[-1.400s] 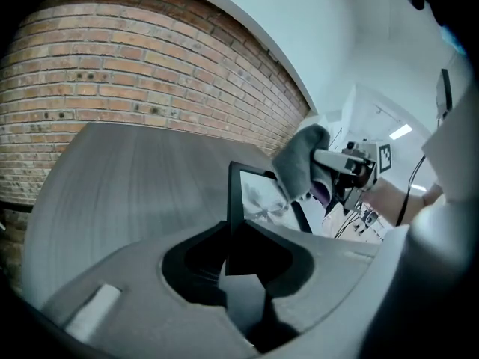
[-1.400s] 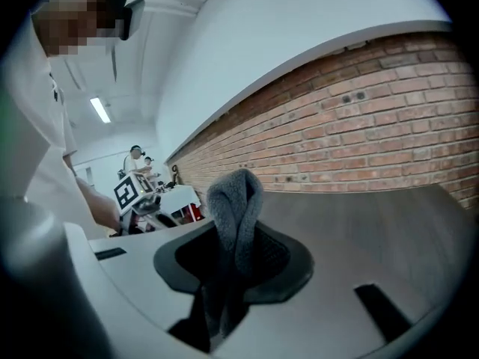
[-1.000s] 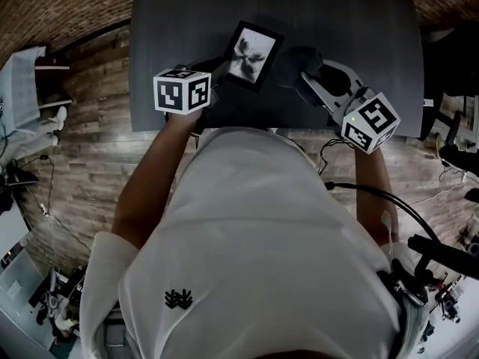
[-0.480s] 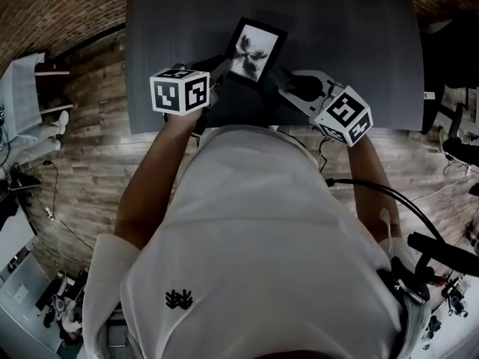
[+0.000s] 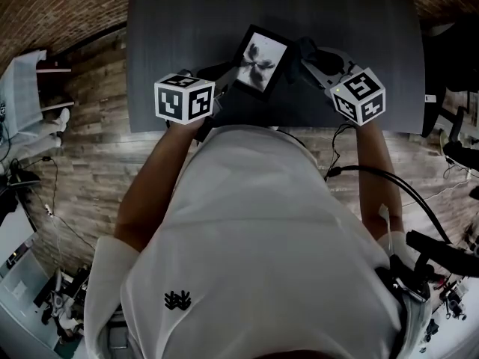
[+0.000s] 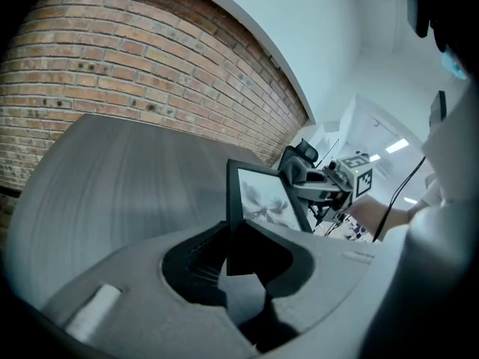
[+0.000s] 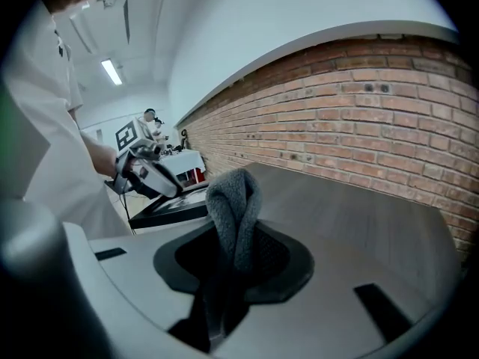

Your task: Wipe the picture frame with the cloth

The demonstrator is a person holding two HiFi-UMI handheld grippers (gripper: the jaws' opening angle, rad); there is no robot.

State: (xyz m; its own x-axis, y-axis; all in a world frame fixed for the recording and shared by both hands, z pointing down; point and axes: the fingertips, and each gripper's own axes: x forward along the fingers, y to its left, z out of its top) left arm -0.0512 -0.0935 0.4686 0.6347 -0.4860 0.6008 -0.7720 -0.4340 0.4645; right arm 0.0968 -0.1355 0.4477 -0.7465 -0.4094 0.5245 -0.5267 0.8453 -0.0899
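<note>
Two grippers, two loads. My left gripper [image 5: 227, 74] is clamped at a middling width on the lower corner of the picture frame [image 5: 261, 60]. In the left gripper view that dark corner sits wedged between the jaws [image 6: 243, 254], with the frame [image 6: 262, 200] rising out of them on edge. My right gripper [image 5: 307, 51] is pinched narrow on the grey cloth [image 7: 233, 204], which stands up out of the jaws [image 7: 236, 256] in a folded loop.

In the head view the frame is in the upper middle of the picture, over the dark table [image 5: 187, 21], tilted with its front towards me. I cannot tell whether its lower edge rests on the tabletop. The cloth [image 5: 301, 49] is just beside the frame's right edge. From the left gripper view it hangs near the frame's upper right corner, but none of the views shows me whether it is touching.

I judge this to be the start of a wiping stroke: frame steadied, cloth brought to its edge, front not yet crossed. Next, the cloth loop needs to press flat against the front and be drawn across towards the left of the head view. My left grip has to stay firm, or a push on the far corner could twist the frame out of the jaws.
</note>
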